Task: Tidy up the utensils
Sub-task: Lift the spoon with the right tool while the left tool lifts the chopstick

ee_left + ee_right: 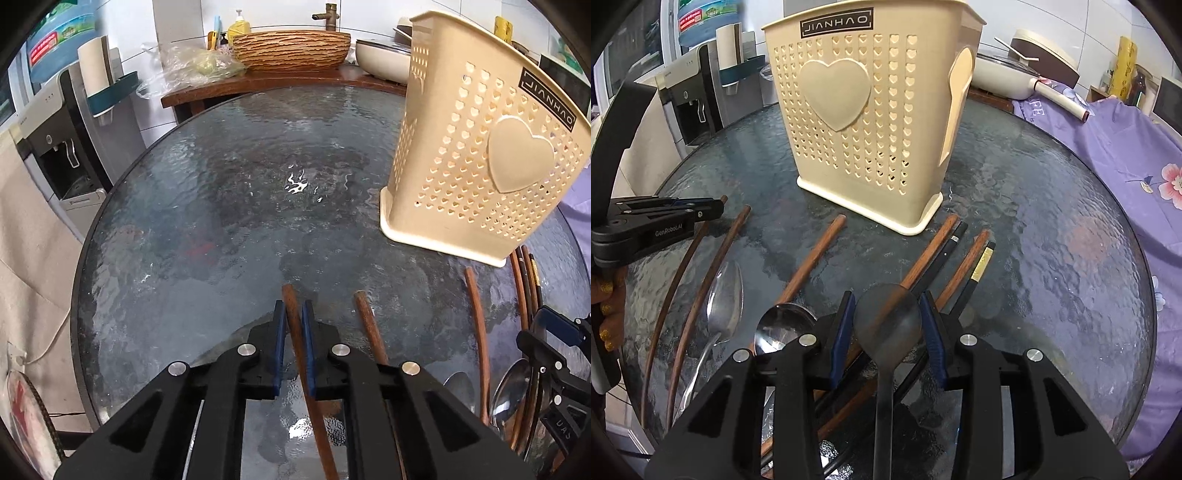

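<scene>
Two grippers work a glass table (1052,229): the left gripper (294,314) pinches a brown chopstick (291,306) whose length runs along its fingers, near to far, while the right gripper (888,306) straddles a dark spoon (886,321), bowl pointing far; whether its pads press is unclear. Straight beyond the right gripper stands the holder (864,122), far-right of the left.

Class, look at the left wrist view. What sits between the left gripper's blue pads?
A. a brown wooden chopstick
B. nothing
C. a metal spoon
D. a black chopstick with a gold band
A: the left gripper is closed on a brown wooden chopstick that runs between its pads above the glass table.
</scene>
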`<state>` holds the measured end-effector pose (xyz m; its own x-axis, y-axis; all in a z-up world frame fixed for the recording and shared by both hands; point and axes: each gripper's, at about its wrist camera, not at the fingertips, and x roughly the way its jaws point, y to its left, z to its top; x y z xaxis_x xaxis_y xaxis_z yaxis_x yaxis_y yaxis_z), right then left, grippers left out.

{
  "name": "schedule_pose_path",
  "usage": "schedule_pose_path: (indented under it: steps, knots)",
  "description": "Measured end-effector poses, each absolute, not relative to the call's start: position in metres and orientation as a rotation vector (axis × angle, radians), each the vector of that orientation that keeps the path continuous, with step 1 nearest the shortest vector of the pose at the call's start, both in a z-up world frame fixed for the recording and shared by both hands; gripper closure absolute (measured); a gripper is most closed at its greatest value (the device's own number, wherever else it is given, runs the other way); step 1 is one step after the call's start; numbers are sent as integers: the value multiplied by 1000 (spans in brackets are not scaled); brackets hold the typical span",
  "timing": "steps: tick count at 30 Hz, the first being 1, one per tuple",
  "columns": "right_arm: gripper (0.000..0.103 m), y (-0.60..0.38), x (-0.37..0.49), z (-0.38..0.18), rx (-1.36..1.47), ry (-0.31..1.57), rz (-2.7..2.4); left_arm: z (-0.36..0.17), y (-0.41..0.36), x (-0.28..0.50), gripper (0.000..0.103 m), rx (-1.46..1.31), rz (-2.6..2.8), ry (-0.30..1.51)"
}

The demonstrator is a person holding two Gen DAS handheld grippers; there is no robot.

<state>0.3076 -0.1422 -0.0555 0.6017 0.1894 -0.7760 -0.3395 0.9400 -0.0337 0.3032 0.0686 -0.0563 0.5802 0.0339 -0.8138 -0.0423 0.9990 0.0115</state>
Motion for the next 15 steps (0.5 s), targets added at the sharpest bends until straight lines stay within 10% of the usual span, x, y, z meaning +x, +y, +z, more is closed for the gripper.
schedule_pose_path:
  steps: [15]
  knots:
    - [66,-172,308,-28,-18,815,438,-36,79,301,96,-111,12,893]
